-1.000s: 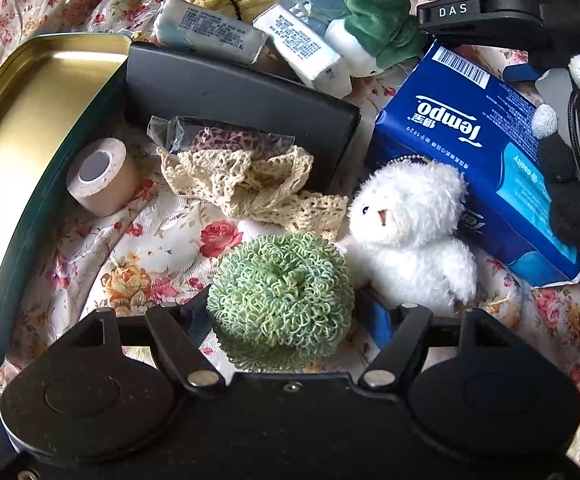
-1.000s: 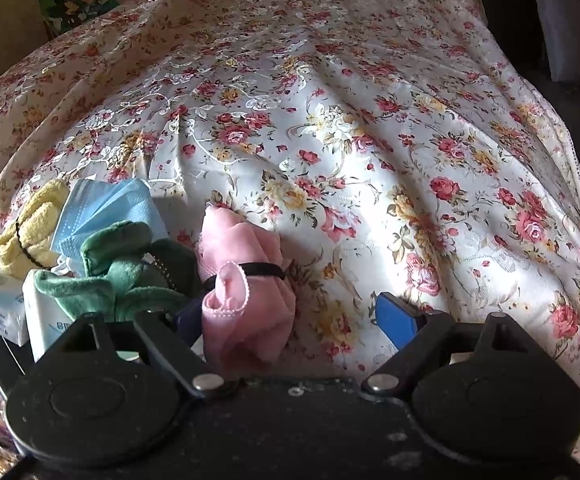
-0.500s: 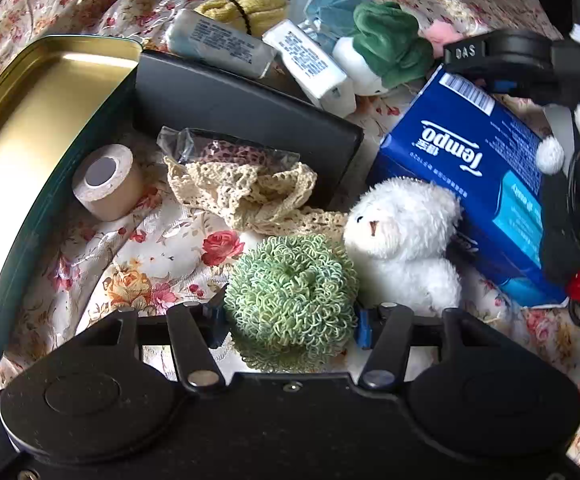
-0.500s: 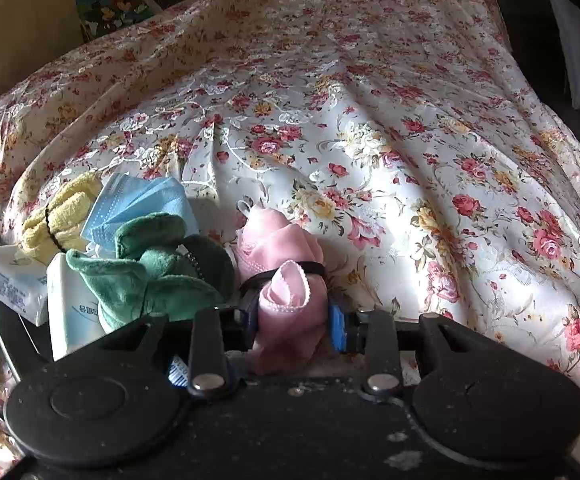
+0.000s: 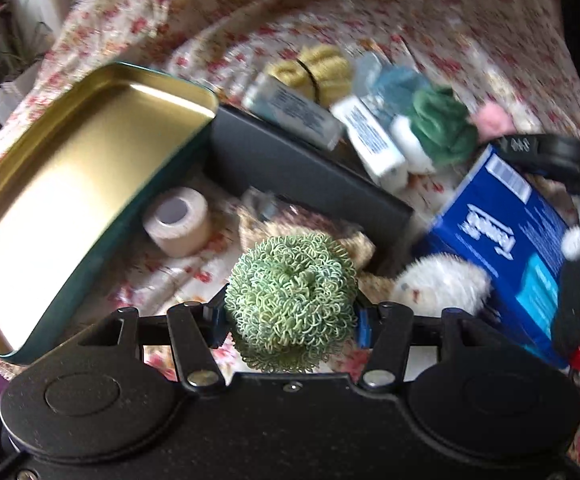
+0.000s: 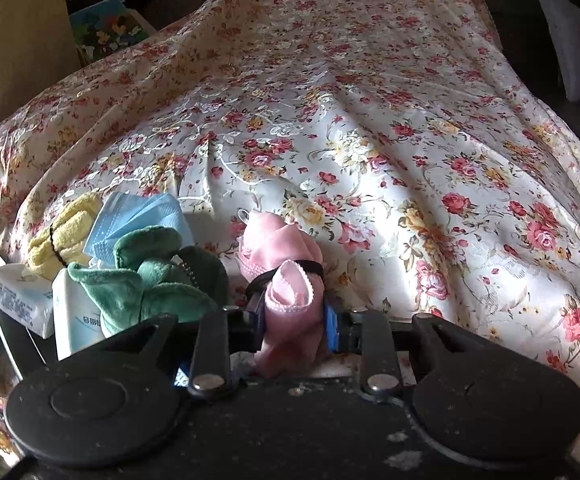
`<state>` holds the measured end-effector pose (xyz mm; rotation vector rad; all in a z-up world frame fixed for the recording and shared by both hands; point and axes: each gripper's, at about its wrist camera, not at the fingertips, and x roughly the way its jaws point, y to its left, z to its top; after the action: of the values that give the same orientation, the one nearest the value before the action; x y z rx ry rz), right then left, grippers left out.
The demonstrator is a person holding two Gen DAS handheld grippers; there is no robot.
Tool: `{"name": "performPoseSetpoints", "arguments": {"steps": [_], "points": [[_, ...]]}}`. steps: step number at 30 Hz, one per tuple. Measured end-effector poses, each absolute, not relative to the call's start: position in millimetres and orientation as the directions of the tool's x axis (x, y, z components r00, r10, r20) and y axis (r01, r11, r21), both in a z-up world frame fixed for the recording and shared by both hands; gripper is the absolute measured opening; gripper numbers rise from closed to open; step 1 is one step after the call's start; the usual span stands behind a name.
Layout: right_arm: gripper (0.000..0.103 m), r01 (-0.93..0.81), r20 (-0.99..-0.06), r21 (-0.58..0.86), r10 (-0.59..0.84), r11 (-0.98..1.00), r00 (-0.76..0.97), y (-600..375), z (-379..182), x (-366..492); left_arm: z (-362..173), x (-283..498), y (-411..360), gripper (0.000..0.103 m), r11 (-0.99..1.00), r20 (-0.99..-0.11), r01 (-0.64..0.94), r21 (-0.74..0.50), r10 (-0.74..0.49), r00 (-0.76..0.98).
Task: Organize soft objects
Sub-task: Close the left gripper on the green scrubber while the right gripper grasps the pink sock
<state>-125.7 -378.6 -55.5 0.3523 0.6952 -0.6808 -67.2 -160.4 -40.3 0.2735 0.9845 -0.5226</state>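
Floral bedspread, tools gripping green scrubber, pink cloth

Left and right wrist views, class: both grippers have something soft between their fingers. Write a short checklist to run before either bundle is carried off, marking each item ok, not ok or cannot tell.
1. Left gripper clamped on the green curly-looped scrubber ball: ok.
2. Right gripper clamped on the pink cloth roll tied with a black band: ok.
3. Gold-lined metal tin tray open, nothing seen in it: ok.
4. Ball clear of the white plush bear: ok, a gap shows.
5. Pink roll free of the green plush toy: cannot tell, they sit close.
6. Pink roll lifted off the floral bedspread: cannot tell.
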Motion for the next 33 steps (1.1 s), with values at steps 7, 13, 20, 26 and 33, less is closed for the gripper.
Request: {"name": "performPoseSetpoints", "arguments": {"steps": [7, 13, 20, 26, 33], "points": [[0.026, 0.683, -0.680, 0.081, -0.461, 0.725, 0.570, -379, -57, -128, -24, -57, -149, 0.054, 0.877, -0.819, 0.480, 0.002, -0.275, 0.504], [0.026, 0.686, -0.679, 0.078, -0.465, 0.724, 0.568, -378, -58, -127, -4, -40, -130, 0.054, 0.897, -0.779, 0.440, 0.038, -0.249, 0.575], [0.026, 0.685, -0.682, 0.072, -0.465, 0.725, 0.564, -378, -58, -126, 13, -16, -97, 0.054, 0.936, -0.755, 0.351, 0.030, -0.209, 0.621], [0.026, 0.685, -0.686, 0.068, -0.464, 0.726, 0.560, -379, -57, -125, 16, 2, -65, 0.054, 0.965, -0.764, 0.262, -0.008, -0.175, 0.621], [0.026, 0.687, -0.695, 0.107, -0.440, 0.718, 0.569, -384, -55, -127, 7, 19, -50, 0.054, 0.981, -0.782, 0.192, -0.017, -0.133, 0.609]]}}
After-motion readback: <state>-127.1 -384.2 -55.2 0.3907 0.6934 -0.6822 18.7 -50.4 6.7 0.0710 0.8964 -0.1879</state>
